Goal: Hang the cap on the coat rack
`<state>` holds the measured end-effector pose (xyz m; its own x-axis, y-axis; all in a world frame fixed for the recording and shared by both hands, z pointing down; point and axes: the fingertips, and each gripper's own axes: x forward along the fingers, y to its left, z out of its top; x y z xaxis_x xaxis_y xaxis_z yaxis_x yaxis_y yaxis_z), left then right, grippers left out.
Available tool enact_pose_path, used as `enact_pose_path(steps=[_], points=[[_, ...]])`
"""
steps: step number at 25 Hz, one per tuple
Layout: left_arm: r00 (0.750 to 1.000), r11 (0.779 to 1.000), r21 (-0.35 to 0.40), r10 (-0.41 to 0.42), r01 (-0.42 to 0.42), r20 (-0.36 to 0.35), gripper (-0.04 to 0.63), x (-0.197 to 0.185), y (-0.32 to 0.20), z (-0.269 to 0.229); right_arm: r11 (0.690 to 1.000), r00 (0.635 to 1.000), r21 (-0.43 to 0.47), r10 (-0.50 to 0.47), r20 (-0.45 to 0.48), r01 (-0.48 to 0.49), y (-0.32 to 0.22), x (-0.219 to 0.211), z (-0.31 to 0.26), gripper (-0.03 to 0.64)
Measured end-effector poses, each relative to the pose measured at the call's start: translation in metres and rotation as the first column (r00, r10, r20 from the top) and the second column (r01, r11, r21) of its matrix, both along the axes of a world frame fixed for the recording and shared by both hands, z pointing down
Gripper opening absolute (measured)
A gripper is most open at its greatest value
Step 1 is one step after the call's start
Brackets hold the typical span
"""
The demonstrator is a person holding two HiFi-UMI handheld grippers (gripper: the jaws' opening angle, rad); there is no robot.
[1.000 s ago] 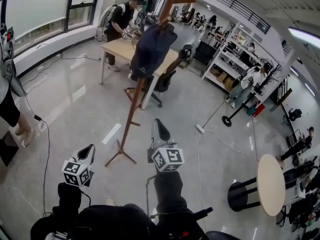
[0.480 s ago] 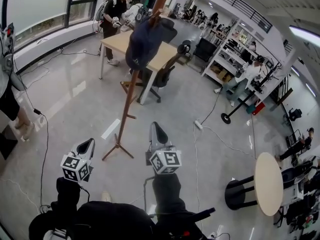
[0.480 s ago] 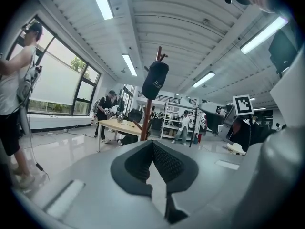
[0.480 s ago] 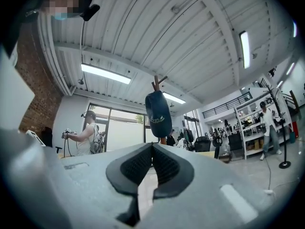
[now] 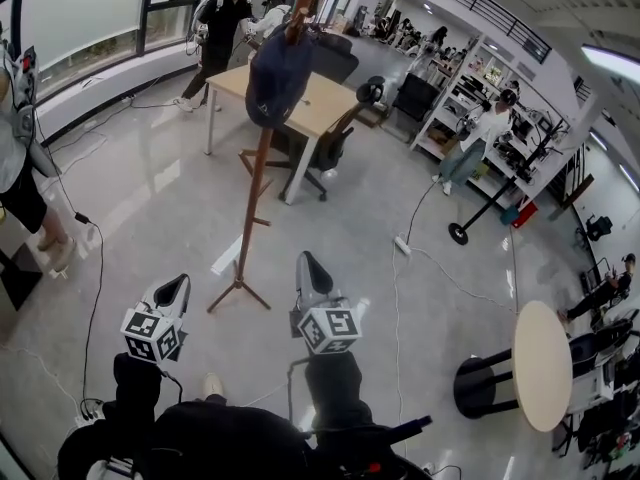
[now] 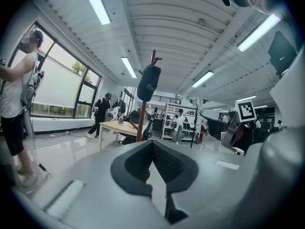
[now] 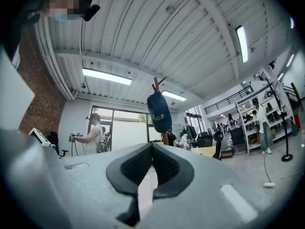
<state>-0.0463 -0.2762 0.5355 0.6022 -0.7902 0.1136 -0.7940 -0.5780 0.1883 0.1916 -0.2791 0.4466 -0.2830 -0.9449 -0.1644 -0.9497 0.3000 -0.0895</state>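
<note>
A dark blue cap (image 5: 274, 76) hangs near the top of the brown wooden coat rack (image 5: 255, 200), which stands on the glossy floor ahead of me. The cap (image 6: 148, 83) hangs free of both grippers in the left gripper view, and the cap (image 7: 159, 111) shows the same way in the right gripper view. My left gripper (image 5: 177, 290) is held low at the left, shut and empty. My right gripper (image 5: 309, 265) sits low in the middle, shut with nothing between its jaws. Both are well short of the rack.
A wooden table (image 5: 284, 96) with an office chair (image 5: 328, 149) stands behind the rack. A person (image 5: 22, 143) stands at the left edge, others farther back. Cables (image 5: 402, 268) trail over the floor. A round table (image 5: 541, 365) and a black stool (image 5: 482, 387) are at the right.
The rack and cap have shifted slightly left and up in the head view as the view moved. Both grippers stay low and shut, clear of the cap.
</note>
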Motion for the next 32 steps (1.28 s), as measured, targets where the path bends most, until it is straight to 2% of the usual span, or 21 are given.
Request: enact_pose_path(steps=[16,32], points=[[1.000,1.000,0.019,-0.003,0.002,0.012,0.000,0.018,0.069,-0.012,0.998,0.999,-0.046,-0.037,0.026,0.039,0.071,0.011,0.025,0.003],[1.000,1.000,0.023,-0.015,0.015,-0.003,0.000,0.011,0.102,-0.013,0.993,0.998,-0.109,-0.042,0.036,0.045,0.116,0.006,0.063,0.003]])
